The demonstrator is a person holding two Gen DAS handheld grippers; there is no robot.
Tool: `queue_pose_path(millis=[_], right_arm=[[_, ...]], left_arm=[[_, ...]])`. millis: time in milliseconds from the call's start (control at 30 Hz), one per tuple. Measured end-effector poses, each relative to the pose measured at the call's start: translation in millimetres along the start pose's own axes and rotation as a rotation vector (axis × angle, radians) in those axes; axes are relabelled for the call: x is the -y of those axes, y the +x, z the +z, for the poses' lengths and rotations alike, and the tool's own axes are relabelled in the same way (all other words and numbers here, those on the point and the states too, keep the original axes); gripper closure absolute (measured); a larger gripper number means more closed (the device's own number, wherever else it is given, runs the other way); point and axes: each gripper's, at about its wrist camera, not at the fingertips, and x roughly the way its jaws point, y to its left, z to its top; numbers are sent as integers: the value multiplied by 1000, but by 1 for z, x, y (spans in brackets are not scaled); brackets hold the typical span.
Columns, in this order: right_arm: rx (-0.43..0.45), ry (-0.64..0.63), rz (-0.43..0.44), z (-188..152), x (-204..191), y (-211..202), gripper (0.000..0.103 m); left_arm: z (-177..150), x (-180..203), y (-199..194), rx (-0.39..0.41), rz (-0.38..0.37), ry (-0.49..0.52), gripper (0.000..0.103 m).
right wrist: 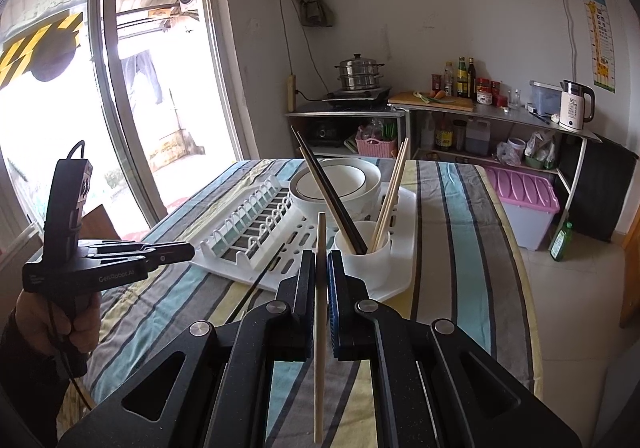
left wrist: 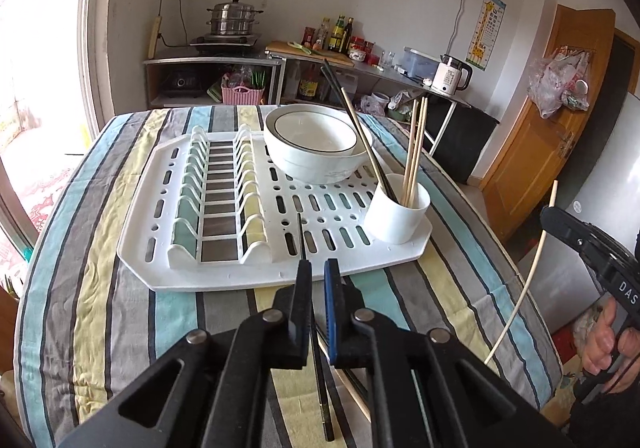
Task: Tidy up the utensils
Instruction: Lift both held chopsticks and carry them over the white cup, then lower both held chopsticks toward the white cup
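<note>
A white cup (left wrist: 396, 212) stands at the near right corner of the white drying rack (left wrist: 224, 280) and holds several chopsticks, black and pale wood. It shows in the right wrist view too (right wrist: 366, 252). My left gripper (left wrist: 318, 268) is shut on a black chopstick (left wrist: 301, 236), held above the table just before the rack. My right gripper (right wrist: 320, 260) is shut on a pale wooden chopstick (right wrist: 319, 328), held upright before the cup. That chopstick also shows at the right of the left wrist view (left wrist: 524, 288).
A white bowl (left wrist: 316, 144) sits on the rack behind the cup. The plate slots (left wrist: 218, 188) fill the rack's left half. A striped cloth (left wrist: 100, 288) covers the table. Another pale chopstick (left wrist: 352, 388) lies on the cloth under my left gripper. Kitchen shelves stand behind.
</note>
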Motion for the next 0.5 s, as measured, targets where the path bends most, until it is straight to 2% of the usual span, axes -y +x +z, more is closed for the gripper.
queue_pose_path(millis=[100,500], right_arm=[[-6,6,2,0,4,5,97],[-14,20,7,4,19,22,97]], left_arm=[[2,3,18,-34,-6,14,72],[22,5,99,-172,45,36,72]])
